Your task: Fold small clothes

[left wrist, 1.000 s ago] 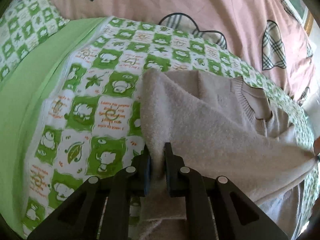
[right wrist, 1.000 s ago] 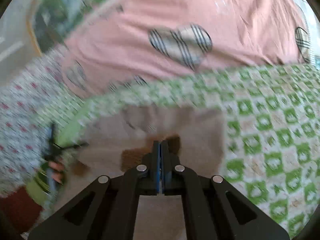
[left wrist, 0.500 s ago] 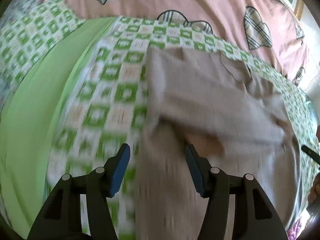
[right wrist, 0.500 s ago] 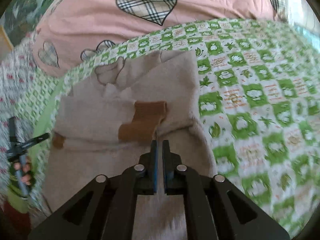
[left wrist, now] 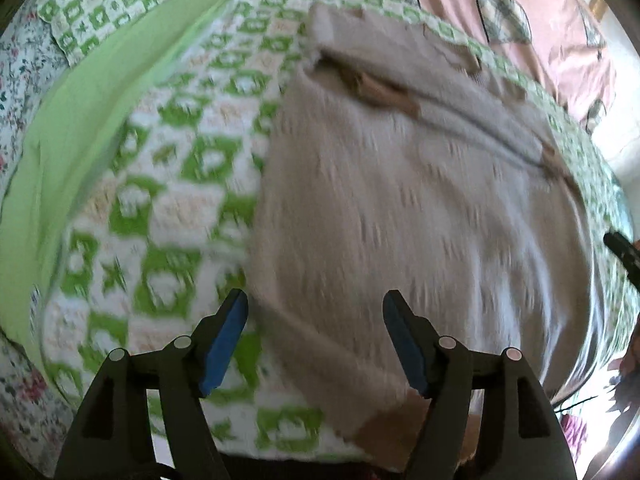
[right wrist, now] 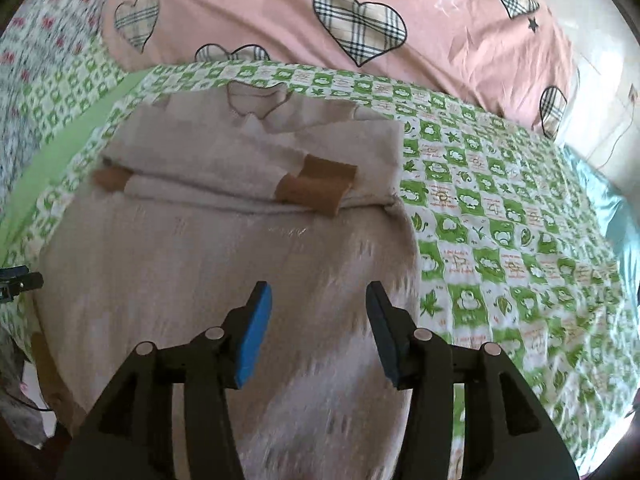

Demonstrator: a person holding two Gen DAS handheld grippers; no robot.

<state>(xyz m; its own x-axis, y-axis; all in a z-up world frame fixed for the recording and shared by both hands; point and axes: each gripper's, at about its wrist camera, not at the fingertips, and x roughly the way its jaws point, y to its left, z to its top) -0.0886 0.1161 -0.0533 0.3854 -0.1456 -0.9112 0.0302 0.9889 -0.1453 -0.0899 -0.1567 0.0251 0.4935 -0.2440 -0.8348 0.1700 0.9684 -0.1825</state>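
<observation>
A small beige knit sweater (right wrist: 208, 264) with brown cuffs (right wrist: 316, 186) lies flat on the green-and-white checked bedsheet (right wrist: 500, 216). Both sleeves are folded across its chest, below the neckline (right wrist: 256, 100). It also shows in the left wrist view (left wrist: 400, 200), blurred. My left gripper (left wrist: 316, 320) is open and empty above the sweater's lower left edge. My right gripper (right wrist: 318, 308) is open and empty above the sweater's lower right part. The other gripper's tip (left wrist: 622, 248) shows at the right edge of the left view.
A pink quilt with plaid hearts (right wrist: 360, 24) lies along the far side of the bed. A plain green strip (left wrist: 80, 120) and a floral cloth (left wrist: 16, 72) lie to the left. A light blue cloth (right wrist: 616, 208) lies at the right edge.
Both grippers let go of the sweater sleeves, opened, and pulled back toward the sweater's hem. The sleeves now lie folded across the chest.
</observation>
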